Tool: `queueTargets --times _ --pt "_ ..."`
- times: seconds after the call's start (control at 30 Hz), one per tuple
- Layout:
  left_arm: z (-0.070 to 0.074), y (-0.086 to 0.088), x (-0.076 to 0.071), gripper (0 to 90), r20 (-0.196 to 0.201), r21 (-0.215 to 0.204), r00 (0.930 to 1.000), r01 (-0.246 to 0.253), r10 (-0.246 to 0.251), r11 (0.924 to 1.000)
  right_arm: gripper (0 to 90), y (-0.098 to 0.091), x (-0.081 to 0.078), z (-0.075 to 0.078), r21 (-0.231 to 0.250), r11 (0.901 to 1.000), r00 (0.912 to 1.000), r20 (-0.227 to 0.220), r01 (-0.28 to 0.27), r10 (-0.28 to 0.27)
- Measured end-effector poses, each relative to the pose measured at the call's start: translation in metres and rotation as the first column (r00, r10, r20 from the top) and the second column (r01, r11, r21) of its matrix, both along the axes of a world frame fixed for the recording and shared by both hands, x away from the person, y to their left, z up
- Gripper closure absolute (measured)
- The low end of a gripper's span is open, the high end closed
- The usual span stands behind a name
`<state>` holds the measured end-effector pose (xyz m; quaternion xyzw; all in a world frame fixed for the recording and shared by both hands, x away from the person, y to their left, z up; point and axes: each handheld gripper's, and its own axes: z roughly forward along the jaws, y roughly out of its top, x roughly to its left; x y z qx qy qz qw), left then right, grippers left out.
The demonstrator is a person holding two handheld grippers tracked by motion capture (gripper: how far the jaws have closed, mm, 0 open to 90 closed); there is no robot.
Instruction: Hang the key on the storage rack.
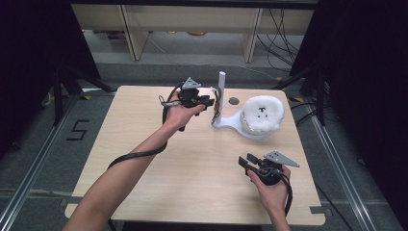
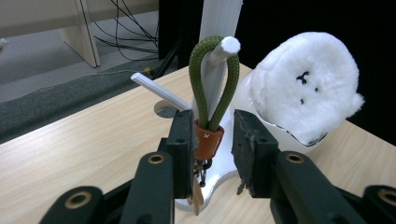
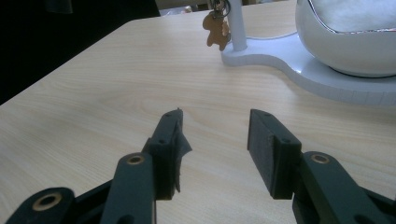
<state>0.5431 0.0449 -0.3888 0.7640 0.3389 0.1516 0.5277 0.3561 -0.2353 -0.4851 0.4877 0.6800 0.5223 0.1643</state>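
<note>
The green cord loop point(image 2: 212, 79) of a keychain is hung over a white peg point(image 2: 223, 48) on the white stand point(image 2: 217, 70), directly ahead of the left gripper point(image 2: 214, 140). Its brown leather collar point(image 2: 208, 140) is seen between the parted jaws, touched by the left one and unclamped. The white plush toy point(image 2: 308, 84) is seated just beyond. The right gripper point(image 3: 215, 140) is held well apart over the table point(image 3: 93, 102), jaws spread and empty.
</note>
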Motion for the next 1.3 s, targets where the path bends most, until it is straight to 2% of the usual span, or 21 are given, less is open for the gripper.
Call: queueTargets --times 0.07,0.13,0.23,0.4,0.57,0.67,0.73,0.8,0.9,0.93,1.03,1.1,1.17,1.3 --pt "0.001 0.003 -0.003 66.2 0.009 0.016 1.0 -0.002 0.002 0.9999 55.9 0.0 0.0 0.0 -0.003 1.0 1.0 0.001 0.005 -0.005" --pt "0.003 0.006 -0.007 64.9 0.014 0.033 0.9999 -0.002 0.001 0.9995 55.6 0.002 -0.002 0.0 0.015 0.9997 0.9996 -0.024 0.017 -0.017" --pt "0.006 0.012 -0.012 61.2 0.032 0.052 0.9995 0.0 -0.002 0.9986 55.1 0.001 -0.002 0.0 0.009 0.9998 0.9995 -0.028 0.017 -0.016" --pt "0.008 0.025 -0.023 56.5 0.042 0.084 0.9991 -0.003 0.0 0.9965 54.3 0.0 -0.001 -0.001 -0.007 0.9999 0.9999 -0.011 0.012 -0.012" --pt "0.007 0.04 -0.035 53.0 0.053 0.095 0.9986 -0.005 0.0 0.9955 53.8 -0.001 0.0 -0.001 -0.009 0.9999 0.9999 0.005 0.013 -0.013" --pt "0.005 0.049 -0.042 51.6 0.055 0.101 0.9985 -0.003 -0.003 0.9949 53.6 0.0 0.0 0.0 0.001 0.9999 0.9999 -0.005 0.015 -0.015" --pt "0.003 0.057 -0.049 51.1 0.054 0.113 0.9985 -0.004 -0.002 0.9936 53.4 -0.001 -0.001 0.001 -0.012 0.9996 0.9995 -0.017 0.025 -0.026" --pt "0.001 0.063 -0.055 50.4 0.053 0.107 0.9986 0.003 -0.009 0.9942 53.3 -0.001 -0.001 0.001 -0.013 0.9996 0.9995 -0.018 0.026 -0.026" --pt "-0.003 0.074 -0.065 49.3 0.055 0.111 0.9985 -0.005 -0.001 0.9938 53.1 -0.002 0.0 0.0 -0.013 0.9997 0.9998 0.005 0.019 -0.019" --pt "-0.005 0.078 -0.068 48.8 0.056 0.112 0.9984 -0.009 0.003 0.9937 53.1 -0.002 0.0 0.001 -0.002 0.9999 0.9999 -0.009 0.014 -0.014" --pt "-0.011 0.089 -0.076 47.7 0.06 0.104 0.9981 -0.016 0.009 0.9944 53.0 -0.003 0.0 0.001 -0.004 0.9998 0.9998 -0.005 0.021 -0.021" --pt "-0.016 0.099 -0.083 46.5 0.059 0.106 0.998 -0.03 0.024 0.9939 53.0 -0.005 -0.001 0.002 -0.023 0.9993 0.9995 -0.007 0.03 -0.03" --pt "-0.021 0.107 -0.089 45.6 0.059 0.101 0.9976 -0.041 0.035 0.994 52.9 -0.004 0.001 0.001 -0.019 0.9993 0.9995 0.01 0.031 -0.031" --pt "-0.028 0.122 -0.102 43.9 0.068 0.087 0.9955 -0.072 0.066 0.9936 52.9 -0.005 0.001 0.002 -0.013 0.9994 0.9995 0.004 0.032 -0.032"
